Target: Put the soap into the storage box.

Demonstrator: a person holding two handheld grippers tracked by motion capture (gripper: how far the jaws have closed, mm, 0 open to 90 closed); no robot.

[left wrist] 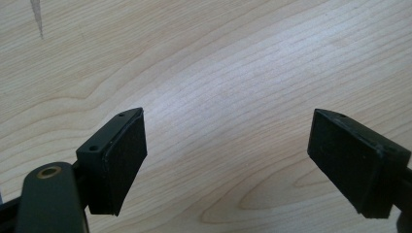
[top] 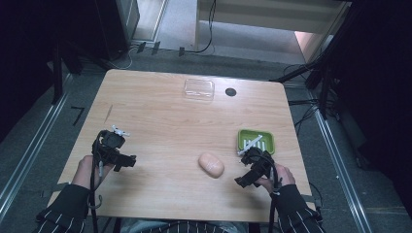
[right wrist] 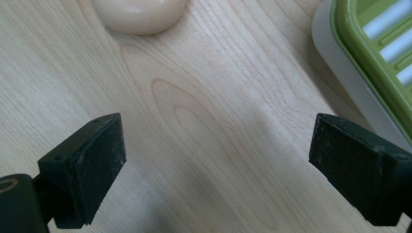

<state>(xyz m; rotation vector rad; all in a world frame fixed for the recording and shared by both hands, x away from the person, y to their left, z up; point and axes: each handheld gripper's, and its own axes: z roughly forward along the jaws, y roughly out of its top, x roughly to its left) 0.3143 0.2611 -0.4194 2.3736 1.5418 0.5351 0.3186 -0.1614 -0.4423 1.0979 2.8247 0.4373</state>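
A pale pink bar of soap [top: 211,165] lies on the wooden table [top: 160,121] near its front. A green slatted soap dish [top: 256,141] sits to its right. My right gripper [top: 248,167] hovers just in front of the dish, between it and the soap, jaws wide open with nothing in them. In the right gripper view [right wrist: 216,160] the soap [right wrist: 138,14] is at the top left and the dish [right wrist: 376,53] at the top right. My left gripper [top: 124,153] is at the front left, open over bare wood [left wrist: 226,160].
A clear plastic lid or box [top: 198,89] lies at the back centre, with a small dark round spot [top: 231,91] beside it. A thin dark mark [top: 108,114] runs on the wood at the left. Dark floor and rails surround the table.
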